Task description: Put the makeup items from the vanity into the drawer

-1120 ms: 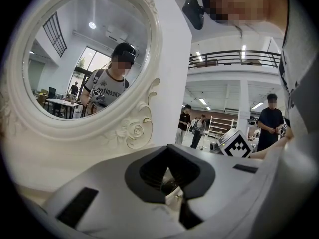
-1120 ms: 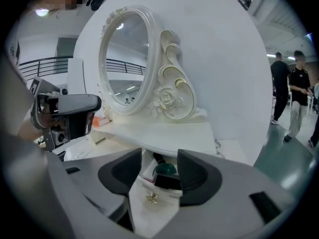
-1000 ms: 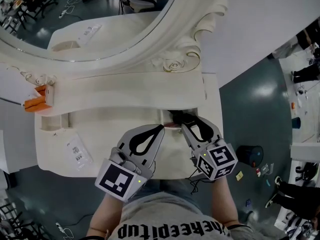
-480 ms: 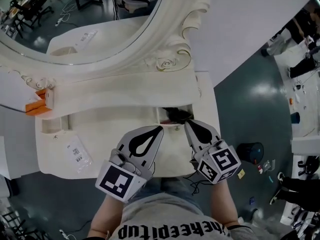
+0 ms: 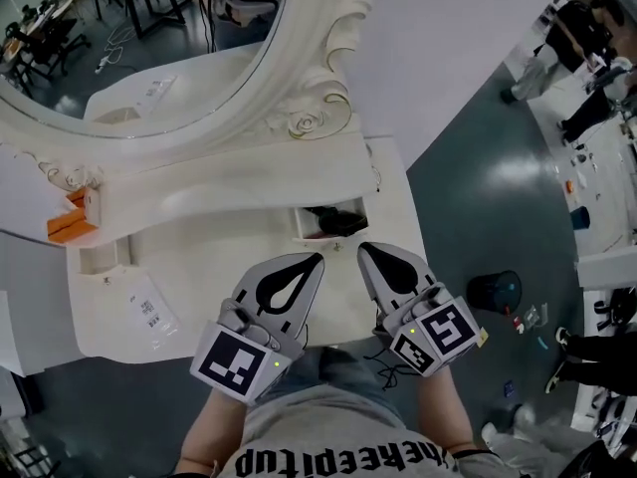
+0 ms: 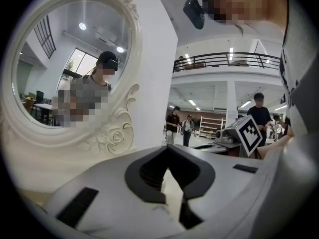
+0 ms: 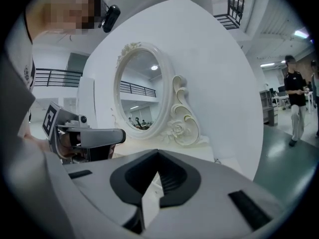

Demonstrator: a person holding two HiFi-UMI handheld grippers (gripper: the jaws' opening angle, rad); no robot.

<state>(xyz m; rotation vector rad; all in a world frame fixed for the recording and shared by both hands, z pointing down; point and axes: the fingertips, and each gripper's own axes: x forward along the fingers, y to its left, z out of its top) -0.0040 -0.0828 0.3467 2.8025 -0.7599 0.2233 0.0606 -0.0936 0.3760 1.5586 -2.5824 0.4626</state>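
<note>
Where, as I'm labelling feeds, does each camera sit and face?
Head view: on the head, steeply down at the vanity; left claw, right claw, shirt show.
Left gripper view: on that claw, facing the mirror; shut jaws show.
Right gripper view: on that claw, facing the mirror; left claw shows.
Gripper views share the rose carving.

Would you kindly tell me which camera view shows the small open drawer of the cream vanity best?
The head view: the small open cream drawer is seen from above, with dark items inside. Neither gripper view shows it.
</note>
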